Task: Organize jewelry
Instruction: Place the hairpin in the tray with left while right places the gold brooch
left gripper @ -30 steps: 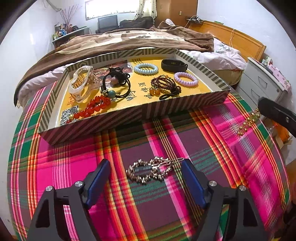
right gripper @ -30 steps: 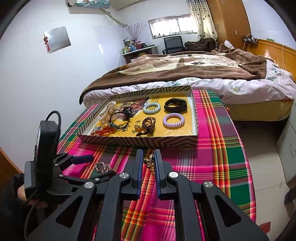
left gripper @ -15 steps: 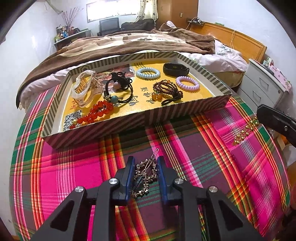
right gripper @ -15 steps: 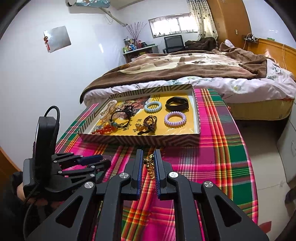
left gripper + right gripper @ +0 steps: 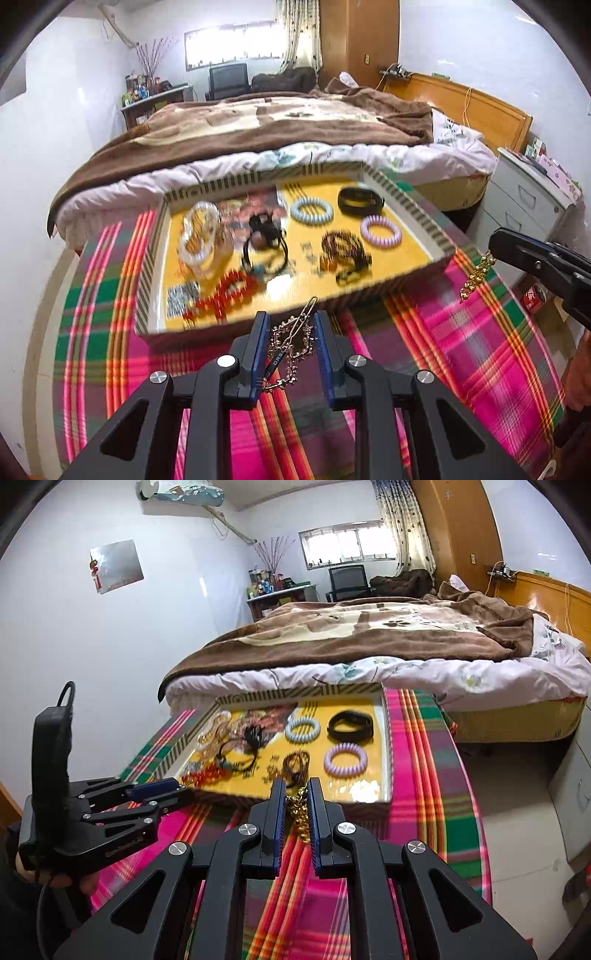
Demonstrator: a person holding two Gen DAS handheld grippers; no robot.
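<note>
Bright daylight from the window (image 5: 236,46) at the far wall, blown out to white glare. Left wrist view: motion blur smears the tray (image 5: 413,218) contents and tablecloth (image 5: 480,350). Right wrist view sharper. Heavy fisheye bending, dark vignette corners in both. Shadows soft.

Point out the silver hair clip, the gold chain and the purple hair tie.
silver hair clip (image 5: 291,338): left wrist view, its beaded middle.
gold chain (image 5: 300,814): right wrist view, links between the jaws.
purple hair tie (image 5: 345,760): right wrist view, its near rim.
</note>
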